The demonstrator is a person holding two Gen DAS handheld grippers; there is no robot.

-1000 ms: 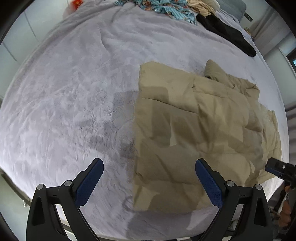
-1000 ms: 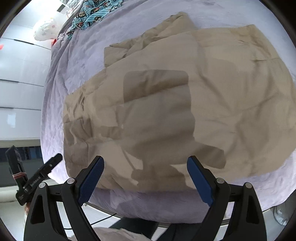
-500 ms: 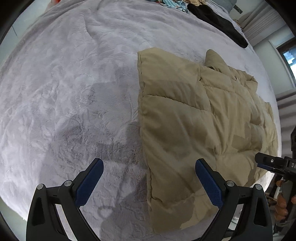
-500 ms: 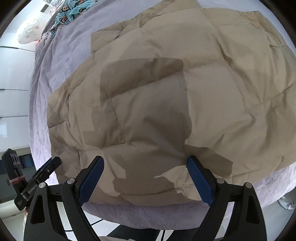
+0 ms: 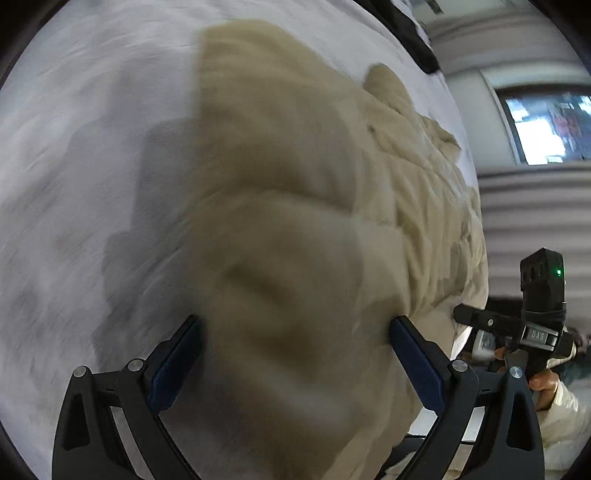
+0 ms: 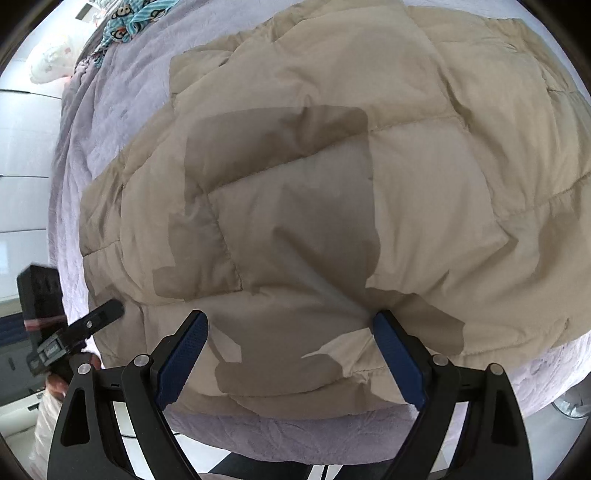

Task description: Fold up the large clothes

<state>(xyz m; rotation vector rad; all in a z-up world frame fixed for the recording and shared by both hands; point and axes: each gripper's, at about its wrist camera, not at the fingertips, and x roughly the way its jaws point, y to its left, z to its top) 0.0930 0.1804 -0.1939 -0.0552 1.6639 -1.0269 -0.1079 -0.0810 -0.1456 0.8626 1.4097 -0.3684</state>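
A tan quilted down garment [image 6: 332, 177] lies spread on a lilac-grey bed [image 6: 96, 122]. My right gripper [image 6: 291, 350] is open, its blue pads astride the garment's near hem at the bed edge. In the left wrist view the garment [image 5: 295, 221] is blurred and fills the space between the pads of my open left gripper [image 5: 295, 362], close over its near corner. The right gripper also shows in the left wrist view [image 5: 517, 325]; the left gripper shows at the left of the right wrist view [image 6: 74, 328].
A blue patterned garment [image 6: 125, 22] lies at the bed's far side, a black garment [image 5: 417, 40] near the far edge. White cabinets [image 6: 22, 147] stand left of the bed. A window [image 5: 543, 125] is at right. The bed's near edge [image 6: 295, 432] drops off below the hem.
Both grippers have moved in lower and closer to the garment's near edge. The left view has swung right and blurred, with the garment now between its pads.
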